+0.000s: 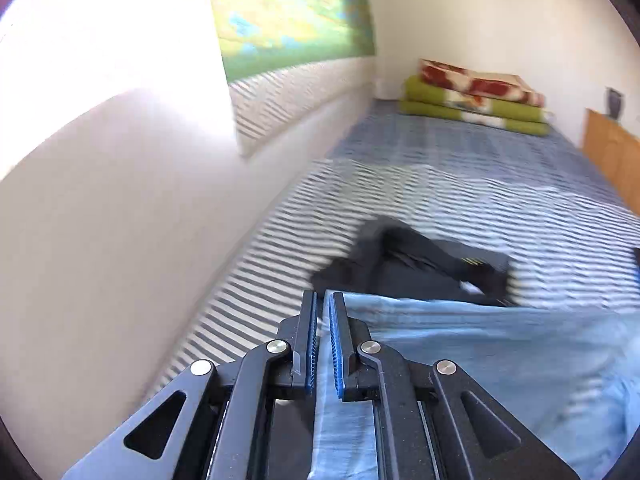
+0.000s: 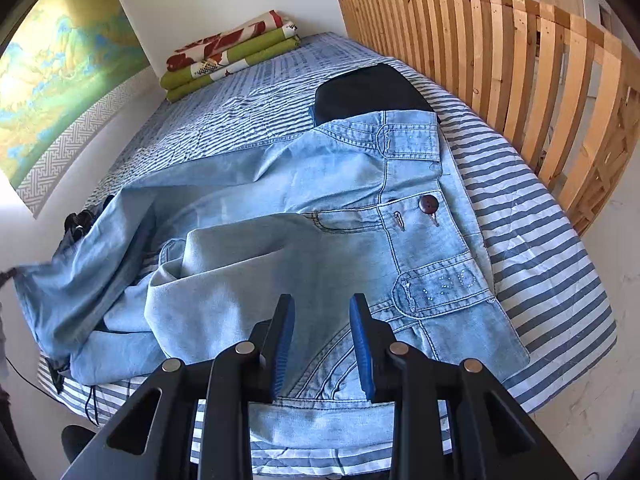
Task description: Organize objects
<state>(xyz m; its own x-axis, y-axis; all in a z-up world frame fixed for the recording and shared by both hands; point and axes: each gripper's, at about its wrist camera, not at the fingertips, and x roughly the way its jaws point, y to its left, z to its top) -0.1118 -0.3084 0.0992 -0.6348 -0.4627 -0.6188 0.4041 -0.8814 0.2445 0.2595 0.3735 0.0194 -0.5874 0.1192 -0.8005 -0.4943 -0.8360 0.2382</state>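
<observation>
Light blue jeans (image 2: 320,184) lie spread across the striped bed, waistband toward the wooden rail. My left gripper (image 1: 323,300) is shut on the jeans (image 1: 480,340), with a thin edge of denim pinched between its blue pads. In the right wrist view that leg end (image 2: 28,276) is lifted off the bed at the far left. My right gripper (image 2: 322,308) stands open just over the jeans near the back pocket and waistband, and flat denim shows between its fingers. A black garment (image 1: 420,268) lies crumpled beyond the lifted leg.
A folded black item (image 2: 368,88) sits past the waistband. Folded green and red blankets (image 2: 232,56) are stacked at the bed's far end. A slatted wooden rail (image 2: 500,60) runs along the right side, and the wall with a painted hanging (image 2: 60,80) along the left.
</observation>
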